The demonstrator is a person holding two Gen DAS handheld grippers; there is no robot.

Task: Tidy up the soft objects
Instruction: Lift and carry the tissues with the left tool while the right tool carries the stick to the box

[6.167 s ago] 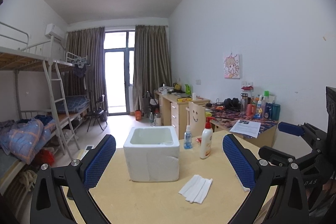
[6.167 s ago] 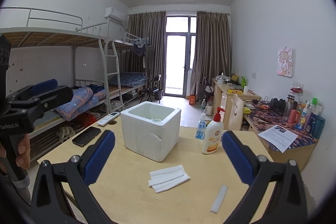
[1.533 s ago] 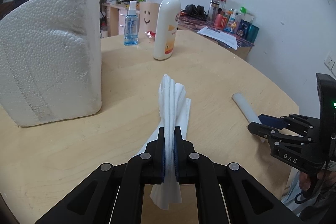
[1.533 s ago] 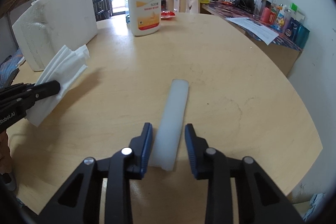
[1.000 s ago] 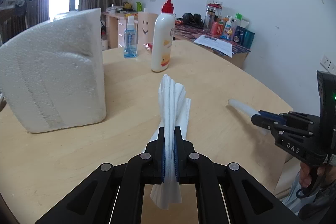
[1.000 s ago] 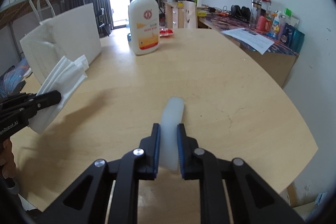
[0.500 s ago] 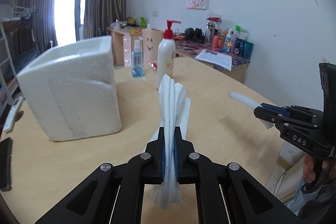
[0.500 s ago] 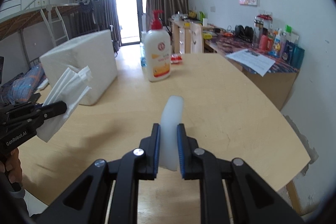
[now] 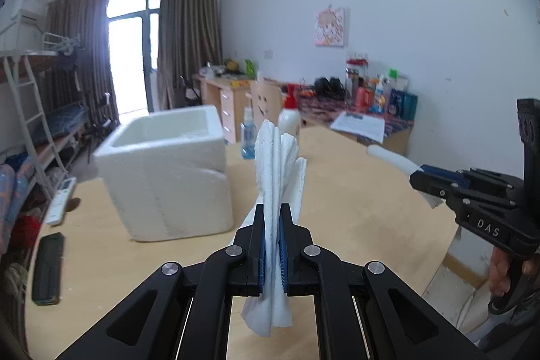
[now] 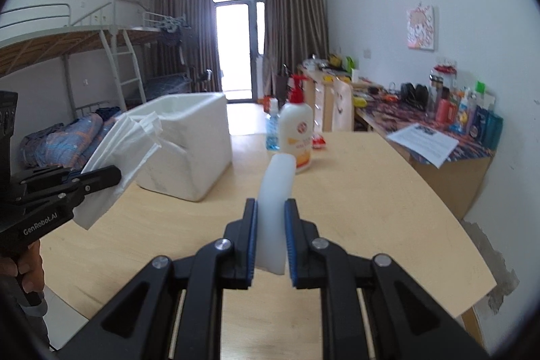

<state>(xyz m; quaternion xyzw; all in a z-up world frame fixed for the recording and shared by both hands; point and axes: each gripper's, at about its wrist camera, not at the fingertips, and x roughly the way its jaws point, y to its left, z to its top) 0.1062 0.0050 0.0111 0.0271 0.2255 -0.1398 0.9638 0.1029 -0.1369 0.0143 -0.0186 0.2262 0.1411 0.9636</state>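
The round wooden table (image 9: 354,218) fills the lower half of both views, its pale top running from the bottom edge up to mid-frame. On it, left of centre in the left wrist view, stands the white foam box (image 9: 168,177), open at the top; in the right wrist view the same box sits at centre left.

The left gripper (image 9: 271,245) rises from the bottom centre of its own view, its jaws pressed together on a stack of white tissues (image 9: 276,177). The tissues stand on edge between the blue pads, fan out above them and hang a little below, clear of the table. In the right wrist view this gripper enters from the left edge, the tissues overlapping the near wall of the box.

The right gripper (image 10: 271,238) comes up from the bottom centre of its view and pinches a white foam strip (image 10: 275,194), which sticks up and forward from between the pads, off the table. In the left wrist view it reaches in from the right edge, the strip pointing toward the upper left.

Beyond the strip, at centre frame in the right wrist view, a white pump bottle (image 10: 297,137) with a red top stands on the table. Just left of it is a small blue spray bottle (image 10: 272,130). At the lower left of the left wrist view, a dark phone (image 9: 49,269) lies near the table's edge.
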